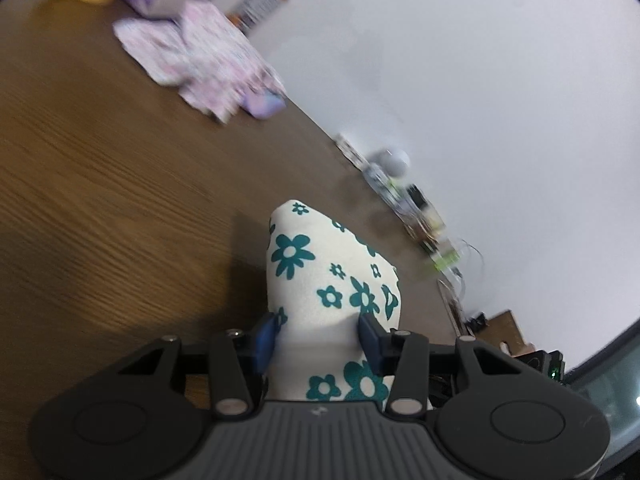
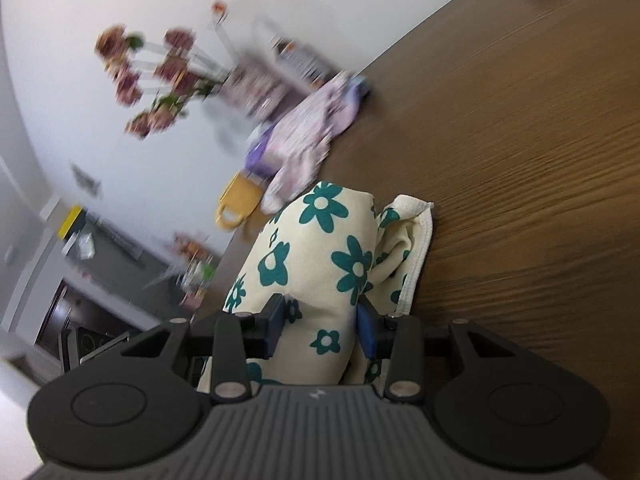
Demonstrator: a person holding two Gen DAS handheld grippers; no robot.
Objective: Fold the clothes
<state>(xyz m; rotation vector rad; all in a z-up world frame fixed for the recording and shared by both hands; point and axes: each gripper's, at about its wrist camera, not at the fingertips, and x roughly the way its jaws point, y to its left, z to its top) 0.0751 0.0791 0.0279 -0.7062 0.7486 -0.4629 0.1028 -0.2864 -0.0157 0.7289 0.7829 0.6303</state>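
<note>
While both cameras tilt and blur, the scene reads as follows.

Garment: a cream cloth with teal flowers (image 1: 320,280), bunched into a soft hump and lifted above the wooden table (image 1: 100,200); in the right wrist view the same cloth (image 2: 320,256) shows a hemmed edge doubled back on the table side.

Left gripper (image 1: 318,338): fingers partly closed, pressing the cloth from both sides; a thick fold runs between the blue pads (image 1: 266,338) and back under the tool.

Right gripper (image 2: 322,330): likewise narrowed onto a wad of the cloth, which bulges forward past the fingertips.

Stage: the cloth is gathered, not flat; whether it is being carried out to be spread or carried off once folded cannot be settled from here.

Surroundings: a lilac patterned garment (image 1: 200,56) lies crumpled at the far edge of the table by the wall, with a yellow bag (image 2: 236,204) and a vase of flowers (image 2: 160,68) near it; small bottles (image 1: 404,192) stand along the wall.

Risk, slipping: each grip holds a loose wad, so a layer could slide out and the cloth sag or drop.

Risk, snagging: the doubled hem may fold under itself when the cloth comes down, leaving a crooked crease.

Risk, collision: a wide swing near the wall could sweep the bottles or the vase.
</note>
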